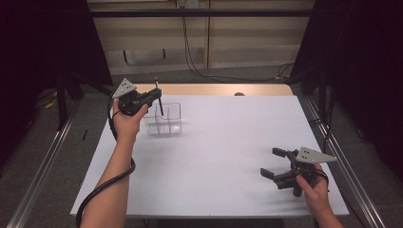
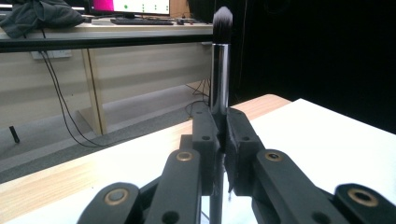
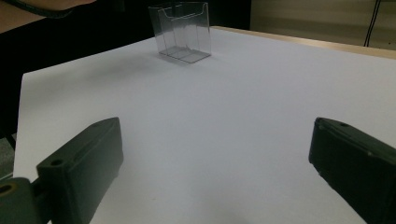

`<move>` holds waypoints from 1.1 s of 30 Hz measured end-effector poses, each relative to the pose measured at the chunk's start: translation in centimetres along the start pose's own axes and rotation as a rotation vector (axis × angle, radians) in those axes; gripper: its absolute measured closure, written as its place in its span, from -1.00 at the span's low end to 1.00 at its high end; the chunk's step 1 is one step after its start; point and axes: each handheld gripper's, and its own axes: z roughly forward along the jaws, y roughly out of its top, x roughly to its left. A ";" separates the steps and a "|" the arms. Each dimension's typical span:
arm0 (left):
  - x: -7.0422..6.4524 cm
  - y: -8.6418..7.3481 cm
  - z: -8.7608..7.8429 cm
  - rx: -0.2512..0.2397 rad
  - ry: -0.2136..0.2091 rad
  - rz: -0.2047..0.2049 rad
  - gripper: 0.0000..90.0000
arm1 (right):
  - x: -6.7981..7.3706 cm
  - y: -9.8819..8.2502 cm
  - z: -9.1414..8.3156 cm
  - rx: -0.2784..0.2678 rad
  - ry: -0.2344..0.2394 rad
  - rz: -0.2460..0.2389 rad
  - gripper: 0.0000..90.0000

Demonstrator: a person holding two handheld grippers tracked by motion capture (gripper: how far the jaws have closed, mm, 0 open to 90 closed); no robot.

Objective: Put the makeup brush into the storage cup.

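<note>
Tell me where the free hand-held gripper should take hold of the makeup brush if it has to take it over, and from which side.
Probably the bare metal handle of the makeup brush, between the bristles and the left hand-held gripper clamped lower down. It stands upright above the clear organizer, so the right hand-held gripper should approach level from the side, jaws spanning the round shaft.

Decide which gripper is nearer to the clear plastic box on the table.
Left. The left gripper hangs right over the clear box, holding a brush; the right gripper sits far across the table.
</note>
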 end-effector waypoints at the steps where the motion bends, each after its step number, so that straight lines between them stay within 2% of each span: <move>1: 0.0 -0.1 0.0 0.000 0.002 -0.003 0.86 | 0.0 0.0 0.0 0.000 0.000 -0.001 -0.95; 13: 0.0 -0.8 0.0 0.013 0.010 0.002 0.86 | 0.0 0.0 0.0 0.001 0.001 -0.004 -0.95; 33: 0.1 -1.6 -0.2 0.019 0.012 -0.012 0.86 | 0.0 0.0 0.0 0.002 0.003 -0.002 -0.95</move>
